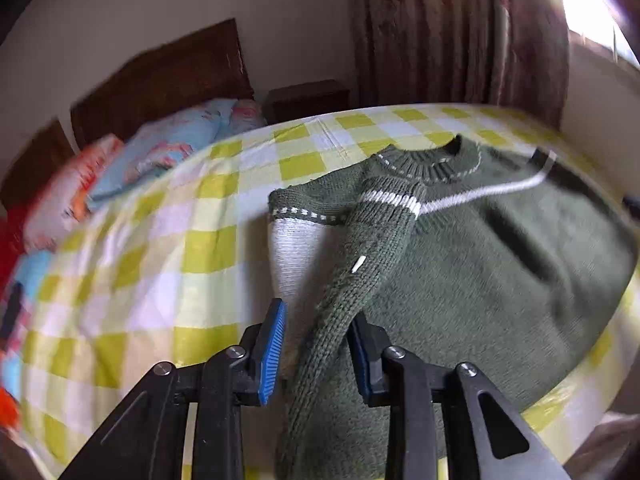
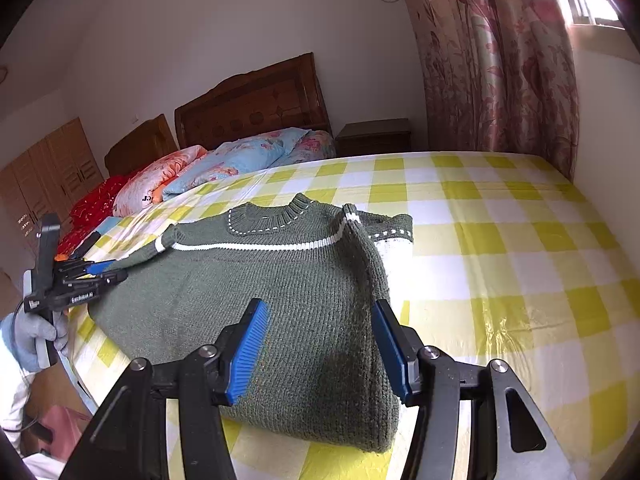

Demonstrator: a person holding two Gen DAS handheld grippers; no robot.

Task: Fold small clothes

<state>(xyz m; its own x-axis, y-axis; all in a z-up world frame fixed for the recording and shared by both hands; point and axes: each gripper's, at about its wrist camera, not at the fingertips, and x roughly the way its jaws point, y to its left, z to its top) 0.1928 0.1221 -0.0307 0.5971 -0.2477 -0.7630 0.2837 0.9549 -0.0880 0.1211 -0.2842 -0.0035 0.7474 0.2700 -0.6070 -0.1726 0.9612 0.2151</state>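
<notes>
A small dark green knit sweater (image 2: 280,280) with a white stripe lies on the checked bed (image 2: 500,280), one side folded over. In the left wrist view the sweater (image 1: 480,264) fills the right half, and its left sleeve (image 1: 360,264) runs down between the blue pads of my left gripper (image 1: 316,344), which stands partly open around it. The left gripper also shows in the right wrist view (image 2: 100,270) at the sleeve's cuff. My right gripper (image 2: 320,344) is open and empty, hovering over the sweater's near hem.
Flowered pillows (image 2: 224,168) and a red blanket (image 2: 96,200) lie at the wooden headboard (image 2: 252,100). A dark nightstand (image 2: 374,136) and patterned curtain (image 2: 500,60) stand behind the bed. A wardrobe (image 2: 48,172) is at far left.
</notes>
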